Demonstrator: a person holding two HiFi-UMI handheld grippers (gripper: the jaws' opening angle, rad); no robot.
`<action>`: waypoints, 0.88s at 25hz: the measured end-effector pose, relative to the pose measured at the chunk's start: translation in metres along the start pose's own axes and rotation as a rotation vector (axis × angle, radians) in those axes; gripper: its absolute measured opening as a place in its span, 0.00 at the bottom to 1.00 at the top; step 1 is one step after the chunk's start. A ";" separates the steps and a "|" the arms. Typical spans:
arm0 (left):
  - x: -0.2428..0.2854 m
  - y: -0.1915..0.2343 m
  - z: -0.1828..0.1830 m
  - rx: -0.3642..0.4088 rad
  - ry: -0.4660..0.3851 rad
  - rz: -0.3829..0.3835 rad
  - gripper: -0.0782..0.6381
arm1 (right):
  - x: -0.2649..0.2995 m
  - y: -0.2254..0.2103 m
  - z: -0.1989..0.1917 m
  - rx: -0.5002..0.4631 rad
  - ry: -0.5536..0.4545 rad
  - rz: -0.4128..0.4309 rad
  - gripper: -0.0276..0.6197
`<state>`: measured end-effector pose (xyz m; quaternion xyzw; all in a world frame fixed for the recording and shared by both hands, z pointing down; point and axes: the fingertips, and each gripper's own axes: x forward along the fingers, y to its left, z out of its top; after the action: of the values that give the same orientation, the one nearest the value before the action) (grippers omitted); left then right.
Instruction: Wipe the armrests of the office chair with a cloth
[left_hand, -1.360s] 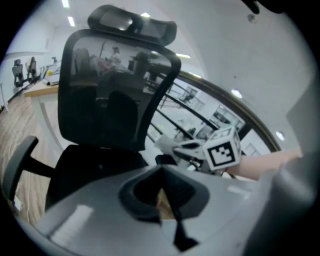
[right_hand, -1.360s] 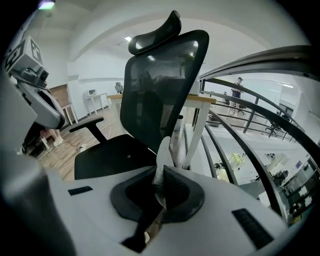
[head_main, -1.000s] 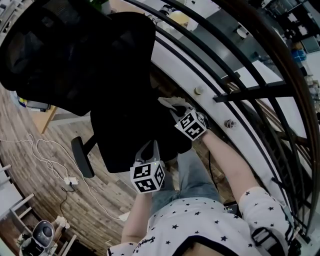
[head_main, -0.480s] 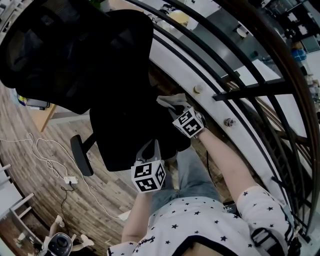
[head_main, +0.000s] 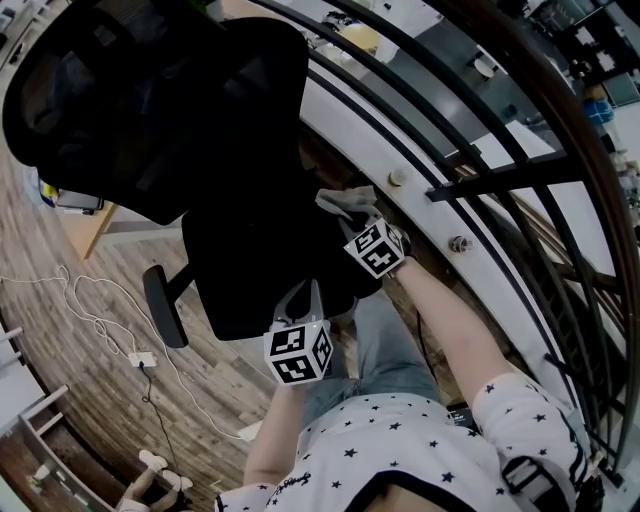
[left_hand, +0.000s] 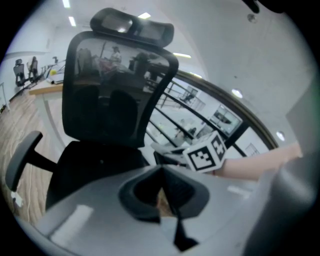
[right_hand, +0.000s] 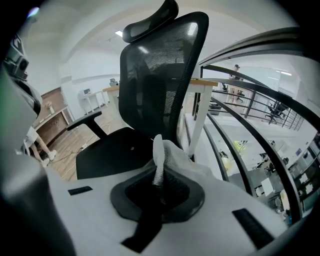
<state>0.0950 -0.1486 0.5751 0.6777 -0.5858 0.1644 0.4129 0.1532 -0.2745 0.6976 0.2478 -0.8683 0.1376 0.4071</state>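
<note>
A black office chair (head_main: 250, 240) with a mesh back (right_hand: 160, 75) fills the upper left of the head view. Its left armrest (head_main: 165, 305) sticks out over the floor and also shows in the gripper views (left_hand: 22, 160) (right_hand: 85, 120). My right gripper (head_main: 352, 222) is shut on a pale cloth (head_main: 345, 202) at the seat's right side, where the right armrest lies hidden beneath it. The cloth (right_hand: 162, 150) bunches up from its jaws. My left gripper (head_main: 300, 300) hangs shut and empty over the seat's front edge, apart from the chair.
A curved white ledge (head_main: 420, 190) and black railing bars (head_main: 500, 180) run close along the chair's right side. White cables and a power strip (head_main: 140, 360) lie on the wooden floor at left. A wooden desk corner (head_main: 90, 232) stands behind the chair.
The right gripper and cloth have shifted slightly up and left along the chair's right side. The left gripper has stayed put. Something on the floor at bottom left has moved right.
</note>
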 end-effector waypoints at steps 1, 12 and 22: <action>-0.001 0.000 -0.001 0.000 0.001 0.001 0.12 | 0.000 0.000 0.000 0.000 0.000 -0.001 0.09; -0.010 0.000 -0.008 0.003 0.012 -0.001 0.12 | -0.003 0.010 -0.007 0.003 0.020 -0.002 0.09; -0.023 -0.006 -0.014 0.016 0.011 -0.011 0.12 | -0.015 0.027 -0.021 0.015 0.033 0.018 0.09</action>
<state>0.0984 -0.1230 0.5653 0.6833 -0.5786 0.1705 0.4115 0.1602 -0.2379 0.6977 0.2407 -0.8626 0.1519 0.4181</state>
